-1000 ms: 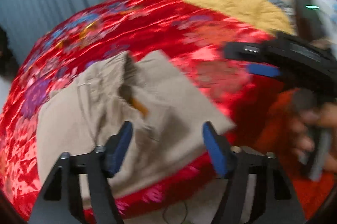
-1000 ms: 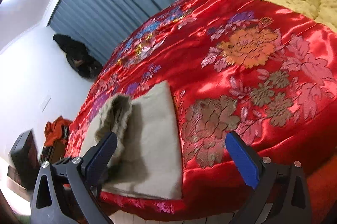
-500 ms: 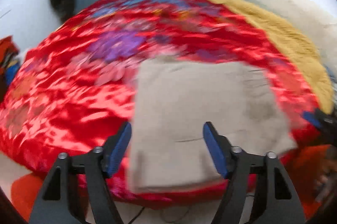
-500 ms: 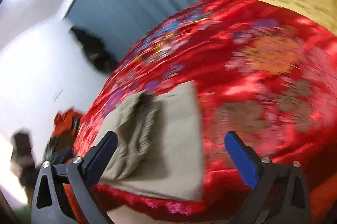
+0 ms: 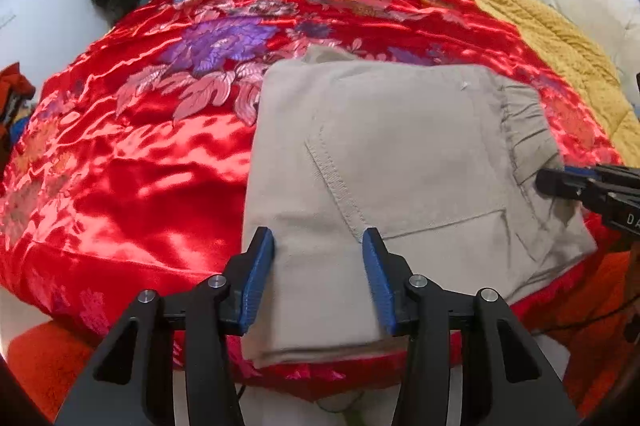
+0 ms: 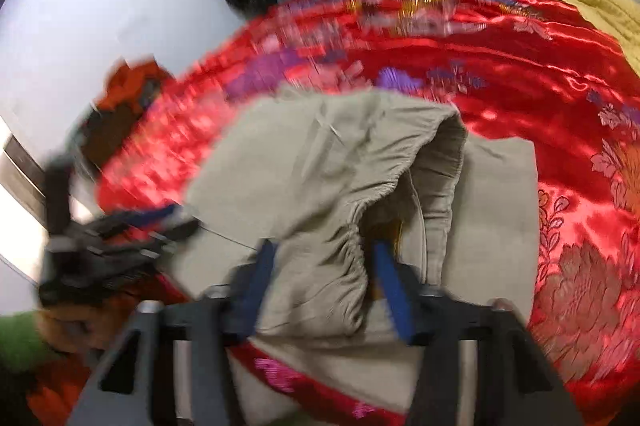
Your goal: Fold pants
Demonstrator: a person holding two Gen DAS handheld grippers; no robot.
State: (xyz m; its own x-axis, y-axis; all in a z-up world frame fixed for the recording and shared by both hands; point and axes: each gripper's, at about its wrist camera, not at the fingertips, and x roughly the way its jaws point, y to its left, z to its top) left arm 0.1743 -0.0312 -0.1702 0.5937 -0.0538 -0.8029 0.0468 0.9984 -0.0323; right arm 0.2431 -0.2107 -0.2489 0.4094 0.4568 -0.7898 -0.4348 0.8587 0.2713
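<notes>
Two grippers working folded khaki pants (image 5: 392, 161) lying at near edge of red floral bedspread (image 5: 168, 161). Right gripper (image 6: 320, 262) closing on bunched elastic waistband (image 6: 352, 238), pinching it at pants' right end. Left gripper (image 5: 318, 274) closing too, half-open, hovering over left end, gripping nothing. Pants' long axis running left-right between them.

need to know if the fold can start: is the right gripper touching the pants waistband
Touching. In the right wrist view, the right gripper has its blue pads closed on the gathered waistband of the beige pants.
</notes>
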